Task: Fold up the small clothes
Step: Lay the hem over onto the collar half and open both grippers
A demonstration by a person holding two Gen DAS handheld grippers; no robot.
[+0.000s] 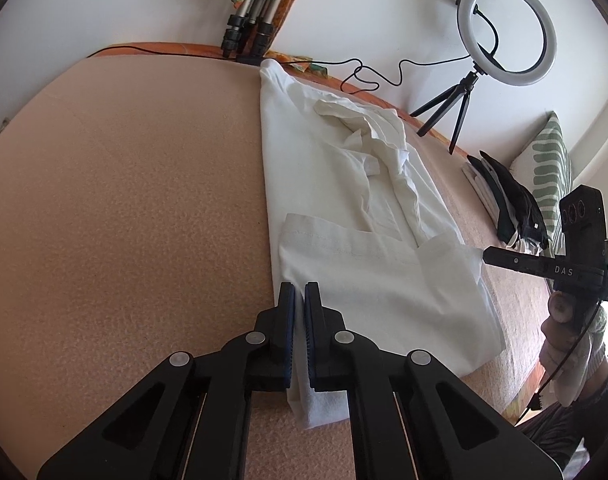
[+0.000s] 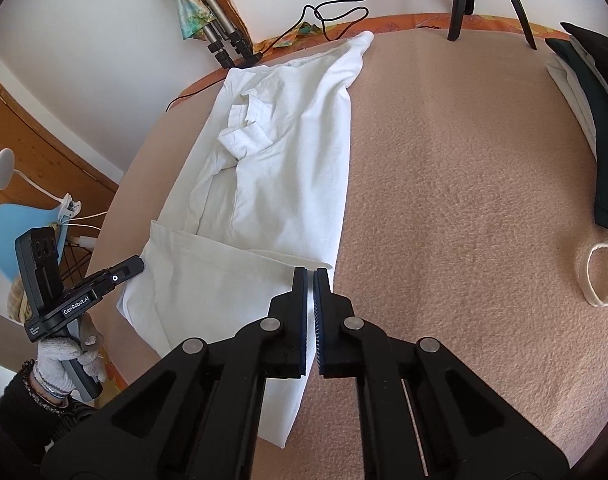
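Note:
A white garment (image 1: pixel 343 168) (image 2: pixel 288 152) lies lengthwise on the peach blanket (image 1: pixel 124 200), its sleeves folded in over the middle. Its near end is turned back over the body as a flap (image 1: pixel 383 280). My left gripper (image 1: pixel 300 286) is shut on one corner of that flap, with white cloth showing between the pads. My right gripper (image 2: pixel 311 272) is shut on the opposite corner, and the cloth runs down under its jaws. Each gripper also appears in the other's view: the right gripper (image 1: pixel 485 256) and the left gripper (image 2: pixel 140 264), the latter held by a gloved hand (image 2: pixel 60 360).
A ring light on a small tripod (image 1: pixel 503 28) stands at the back edge, its cable (image 1: pixel 367 76) trailing along the wall. A stack of folded dark and white clothes (image 2: pixel 591 120) and a cloth loop (image 2: pixel 599 272) lie to the right. Tripod legs (image 1: pixel 244 32) lean at the back.

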